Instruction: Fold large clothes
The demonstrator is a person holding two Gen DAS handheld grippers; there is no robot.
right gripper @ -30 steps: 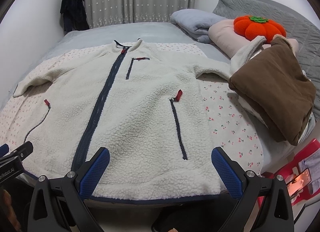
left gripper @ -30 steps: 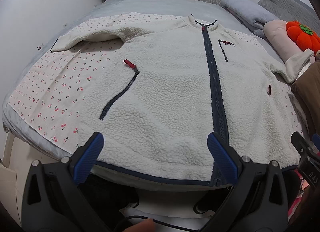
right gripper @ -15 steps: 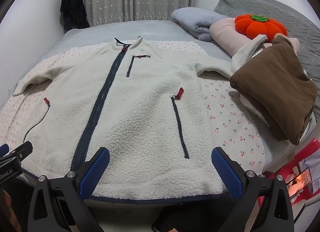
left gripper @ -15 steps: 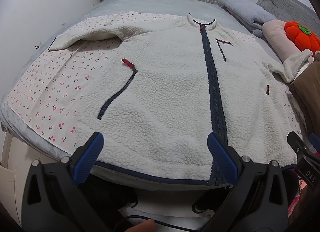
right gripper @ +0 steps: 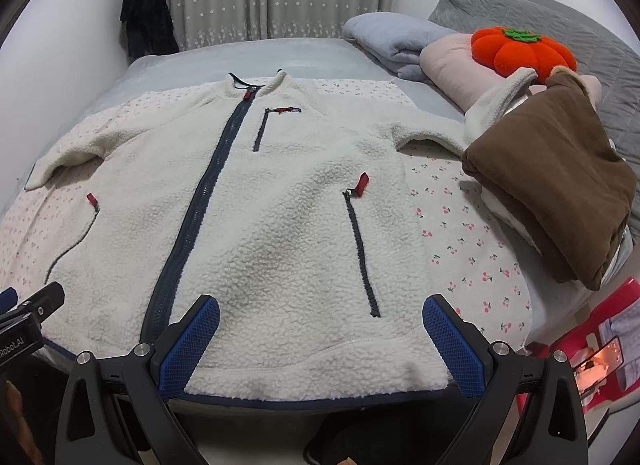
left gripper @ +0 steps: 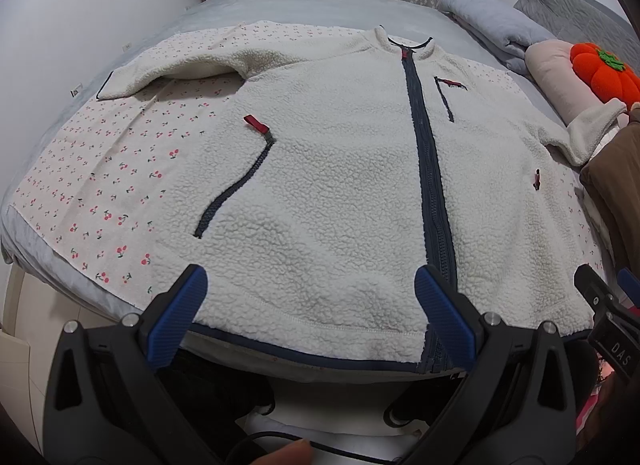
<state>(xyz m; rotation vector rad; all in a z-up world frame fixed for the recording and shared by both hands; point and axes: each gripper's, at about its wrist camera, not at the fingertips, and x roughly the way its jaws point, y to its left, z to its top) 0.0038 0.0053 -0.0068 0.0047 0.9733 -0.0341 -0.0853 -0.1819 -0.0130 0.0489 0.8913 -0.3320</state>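
Bed: the grey-sheeted bed [right gripper: 304, 55] filled both views and carried everything else; I take it as the landmark.
Cloth: a white cotton cloth with small red cherries [left gripper: 104, 185] was spread over the near half of the bed.
Jacket: the large cream fleece jacket with a navy front zipper [left gripper: 340, 193] lay flat and face up on the cherry cloth, its collar toward the far side of the bed and its navy hem at the near edge. It was zipped closed. One sleeve reached toward the left side of the bed; the other sleeve [right gripper: 496, 101] climbed onto the pile at the right side.
Pile: a folded brown garment [right gripper: 560, 185] rested on the right side of the bed, near the jacket.
Bedding: a rolled grey-blue blanket [right gripper: 392, 41], a pink cushion [right gripper: 452, 65] and an orange pumpkin-shaped plush [right gripper: 524, 51] sat at the far right part of the bed.
Left gripper: the left gripper [left gripper: 312, 313] hovered at the near edge of the bed, over the hem, released, its blue pads wide apart and holding nothing.
Right gripper: the right gripper [right gripper: 320, 341] hovered at the same edge, also spread wide and holding nothing.
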